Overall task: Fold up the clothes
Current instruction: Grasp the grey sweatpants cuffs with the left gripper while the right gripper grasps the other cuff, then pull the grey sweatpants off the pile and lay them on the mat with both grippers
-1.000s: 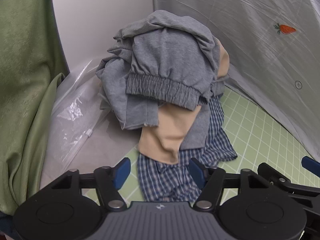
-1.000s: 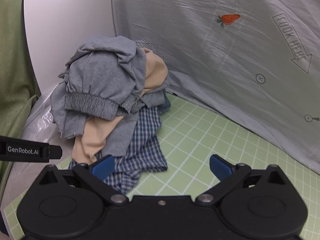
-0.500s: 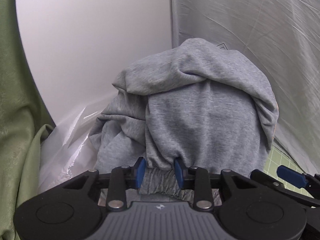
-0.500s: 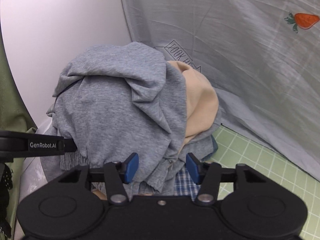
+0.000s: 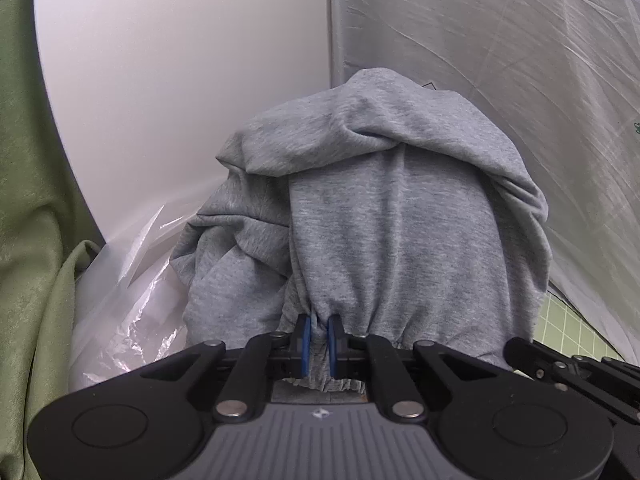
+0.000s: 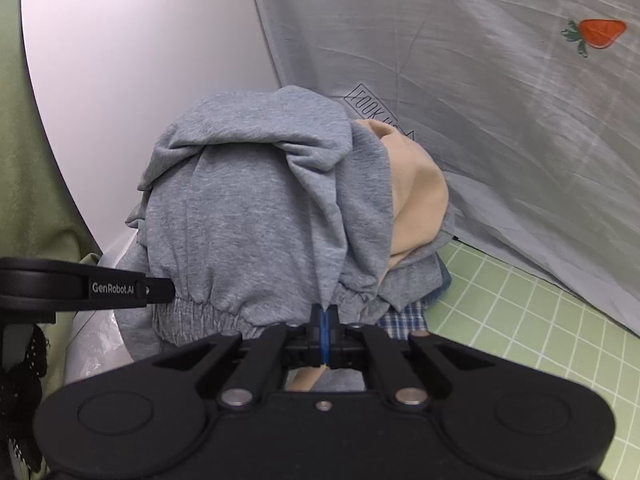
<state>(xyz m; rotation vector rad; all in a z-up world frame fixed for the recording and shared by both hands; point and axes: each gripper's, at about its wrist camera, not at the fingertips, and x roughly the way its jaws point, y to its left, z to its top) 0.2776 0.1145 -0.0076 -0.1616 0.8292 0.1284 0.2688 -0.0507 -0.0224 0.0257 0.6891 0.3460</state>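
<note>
A heap of clothes stands close in front of both cameras. On top lies a grey sweat garment (image 5: pixel 400 220) (image 6: pixel 248 208) with an elastic waistband along its lower edge. My left gripper (image 5: pixel 319 340) is closing, and its blue pads press a bunched bit of that waistband between them. My right gripper (image 6: pixel 325 336) is shut, pinching the waistband's edge further right. A beige garment (image 6: pixel 416 200) shows under the grey one on the right, and a blue plaid garment (image 6: pixel 402 318) peeks out at the bottom.
A green gridded mat (image 6: pixel 520 320) covers the table at the right. A grey sheet (image 6: pixel 480 120) with a red fruit print stands behind the heap. A clear plastic bag (image 5: pixel 128 280) and a green curtain (image 5: pixel 28 240) lie at the left, a white wall (image 5: pixel 180 80) behind.
Both grippers moved in toward the heap and went from wide open to closed on the grey garment's waistband. The heap now fills both views.
</note>
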